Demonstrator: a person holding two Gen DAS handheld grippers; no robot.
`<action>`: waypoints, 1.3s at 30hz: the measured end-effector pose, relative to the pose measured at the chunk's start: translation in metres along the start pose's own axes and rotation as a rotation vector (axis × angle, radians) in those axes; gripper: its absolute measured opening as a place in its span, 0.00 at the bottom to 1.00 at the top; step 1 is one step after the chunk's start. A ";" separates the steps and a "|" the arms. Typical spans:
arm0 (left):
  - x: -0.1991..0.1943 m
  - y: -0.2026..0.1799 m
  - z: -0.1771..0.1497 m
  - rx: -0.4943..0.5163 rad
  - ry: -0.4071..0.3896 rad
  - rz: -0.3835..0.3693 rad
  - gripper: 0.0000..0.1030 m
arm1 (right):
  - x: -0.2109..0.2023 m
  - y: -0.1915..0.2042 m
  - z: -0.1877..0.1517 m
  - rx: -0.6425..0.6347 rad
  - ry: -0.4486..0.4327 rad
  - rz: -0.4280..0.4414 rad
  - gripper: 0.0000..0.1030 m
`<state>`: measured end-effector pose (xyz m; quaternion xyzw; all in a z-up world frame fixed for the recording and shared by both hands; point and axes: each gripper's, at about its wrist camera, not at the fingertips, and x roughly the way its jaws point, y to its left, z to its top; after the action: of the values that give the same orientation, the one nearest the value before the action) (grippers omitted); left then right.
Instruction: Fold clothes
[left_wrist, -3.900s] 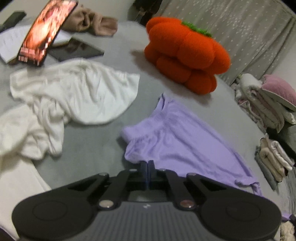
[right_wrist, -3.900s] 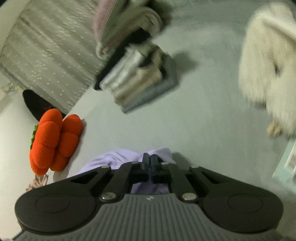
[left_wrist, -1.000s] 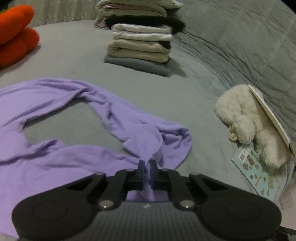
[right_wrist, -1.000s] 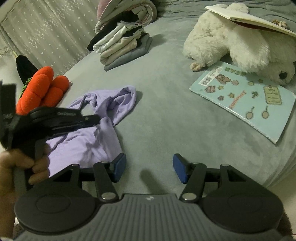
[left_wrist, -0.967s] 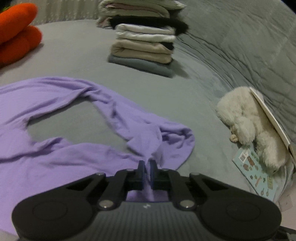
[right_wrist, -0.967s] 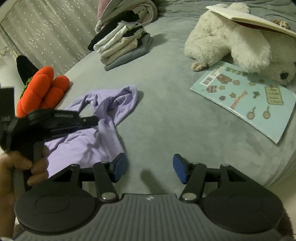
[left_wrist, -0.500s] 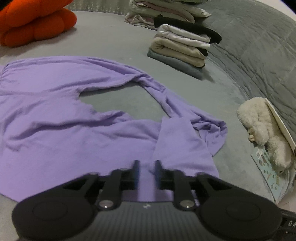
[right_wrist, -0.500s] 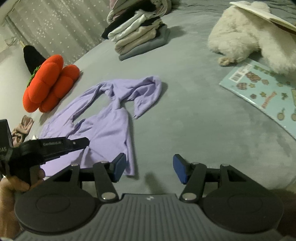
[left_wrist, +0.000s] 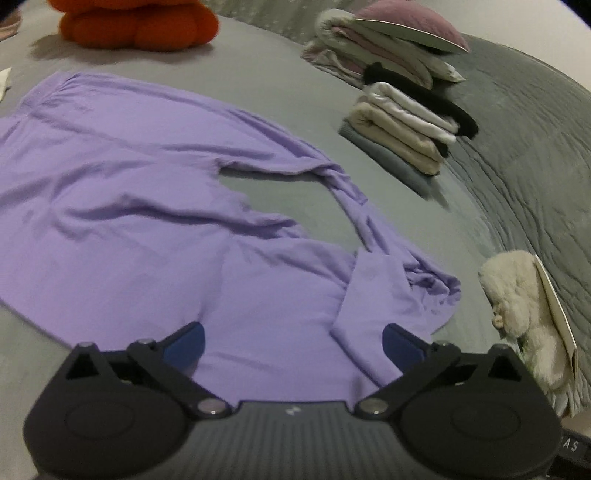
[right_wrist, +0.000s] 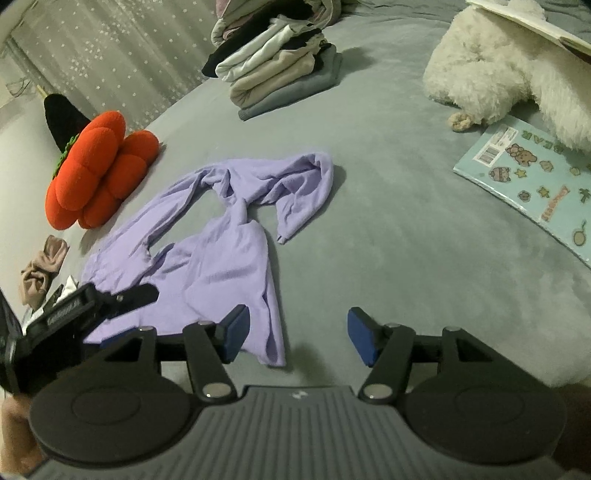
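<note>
A lilac long-sleeved garment (left_wrist: 147, 206) lies spread on the grey bed, one sleeve twisted and doubled back near its far right end (left_wrist: 417, 280). It also shows in the right wrist view (right_wrist: 221, 258). My left gripper (left_wrist: 293, 341) is open and empty, just above the garment's near edge. My right gripper (right_wrist: 297, 332) is open and empty, over the bed beside the garment's near corner. The left gripper also shows at the left of the right wrist view (right_wrist: 99, 301).
A stack of folded clothes (left_wrist: 402, 122) stands at the back; it shows too in the right wrist view (right_wrist: 280, 70). An orange pumpkin cushion (right_wrist: 96, 166), a white plush toy (right_wrist: 509, 70) and a light blue sticker book (right_wrist: 532, 184) lie on the grey bed (right_wrist: 406, 240).
My left gripper has opened and let go of the garment, which now lies flatter and more spread out. My right gripper stays open and has drawn back a little.
</note>
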<state>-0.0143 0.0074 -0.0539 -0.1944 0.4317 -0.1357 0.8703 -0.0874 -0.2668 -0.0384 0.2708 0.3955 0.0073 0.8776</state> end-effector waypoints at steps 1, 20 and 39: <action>0.000 0.001 -0.001 0.003 -0.003 -0.004 1.00 | 0.001 0.000 0.001 0.007 0.001 0.005 0.61; 0.000 -0.003 -0.015 0.147 -0.024 -0.009 0.99 | 0.053 -0.003 0.034 0.139 0.027 0.115 0.41; 0.006 -0.019 -0.025 0.322 -0.016 0.071 0.99 | 0.017 -0.001 0.034 0.100 -0.226 0.057 0.02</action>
<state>-0.0319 -0.0176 -0.0633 -0.0383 0.4039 -0.1707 0.8979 -0.0520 -0.2795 -0.0318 0.3246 0.2859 -0.0181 0.9014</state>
